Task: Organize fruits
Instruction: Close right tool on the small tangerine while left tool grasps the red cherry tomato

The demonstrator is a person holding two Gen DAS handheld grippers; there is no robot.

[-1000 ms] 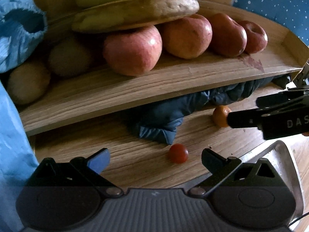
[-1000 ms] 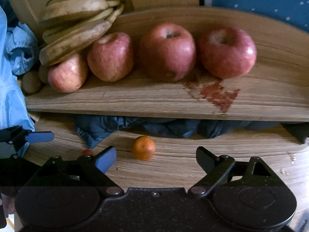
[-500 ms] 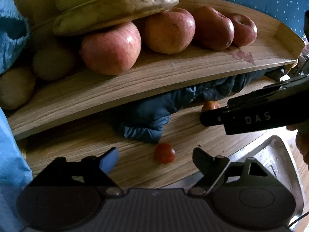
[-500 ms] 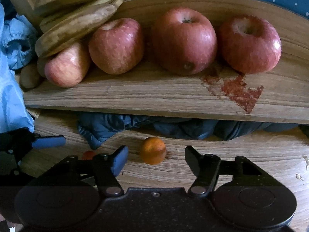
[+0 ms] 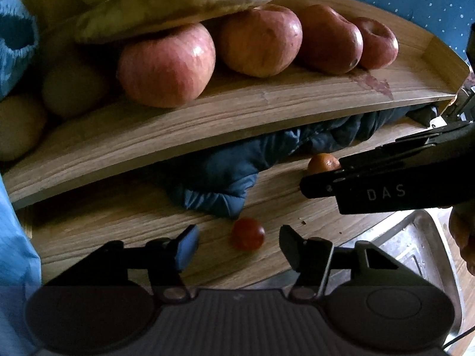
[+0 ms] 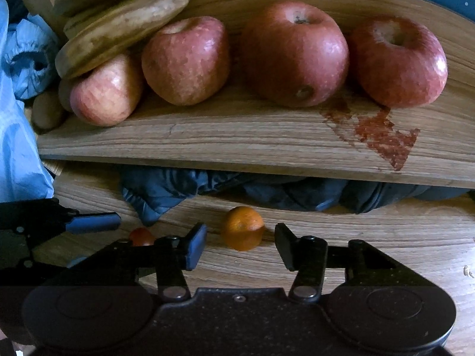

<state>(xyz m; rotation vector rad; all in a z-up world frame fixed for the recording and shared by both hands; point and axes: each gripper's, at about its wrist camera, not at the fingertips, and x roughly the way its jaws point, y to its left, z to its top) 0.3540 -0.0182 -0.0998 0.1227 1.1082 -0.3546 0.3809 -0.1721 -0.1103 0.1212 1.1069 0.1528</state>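
Claws released, your right claw (image 6: 240,244) and left claw (image 5: 237,244) are closing in to bracket the orange (image 6: 242,227) and small red fruit (image 5: 248,233), nearing grasps.

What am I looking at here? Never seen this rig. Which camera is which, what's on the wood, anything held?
No robot: a person holds a two-finger tool in each hand, each with a fisheye camera looking along its fingers.

Left camera: the left gripper, jaws open around a small red tomato, not touching. The black bar marked DAS is the other tool.

Right camera: the right gripper, jaws open around a small orange.

Both fruits lie on the lower wooden board. The shelf above holds apples and bananas. Nothing is held.
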